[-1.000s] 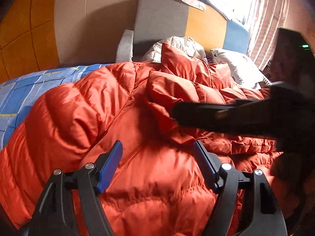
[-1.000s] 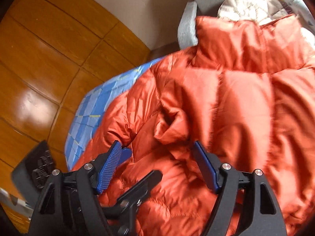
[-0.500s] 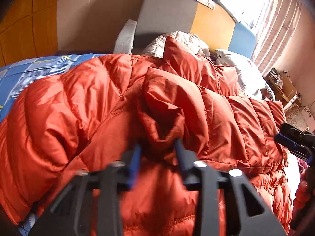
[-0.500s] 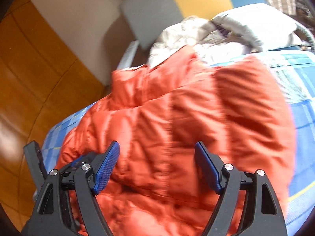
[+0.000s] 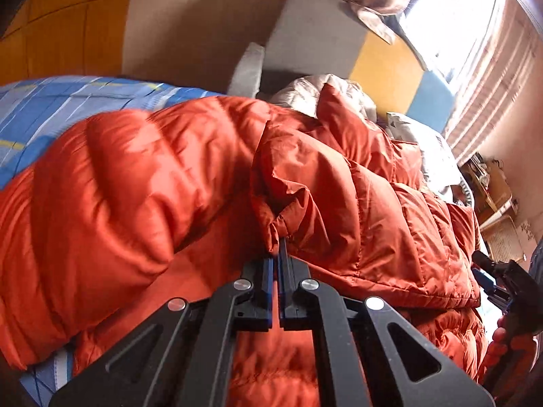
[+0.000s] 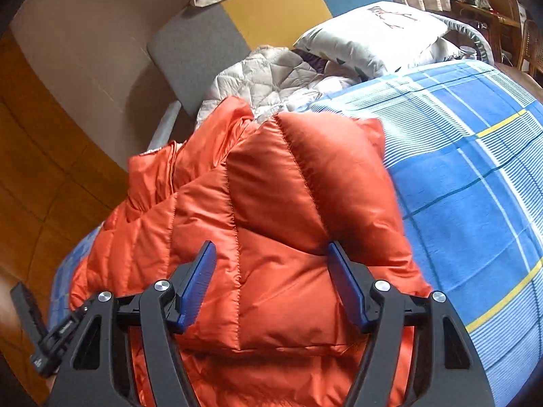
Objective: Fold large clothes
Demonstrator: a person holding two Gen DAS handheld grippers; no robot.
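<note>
A big orange puffer jacket (image 5: 142, 183) lies spread on the blue checked bed sheet (image 5: 51, 108). My left gripper (image 5: 276, 254) is shut on a bunched fold of the jacket near its middle. In the right wrist view the jacket (image 6: 271, 210) is folded over itself, and my right gripper (image 6: 271, 264) hovers open just above its folded edge, with nothing between the blue pads. The right gripper also shows at the right edge of the left wrist view (image 5: 488, 278).
A pale quilted garment (image 6: 271, 78) and a white pillow (image 6: 373, 34) lie at the head of the bed by the grey, yellow and blue headboard (image 6: 271, 10). Bare sheet (image 6: 475, 169) lies right of the jacket. Wooden floor (image 6: 34, 169) is on the left.
My left gripper went from open to shut on a jacket fold. My right gripper drew back from the middle of the jacket to its right folded edge and stayed open.
</note>
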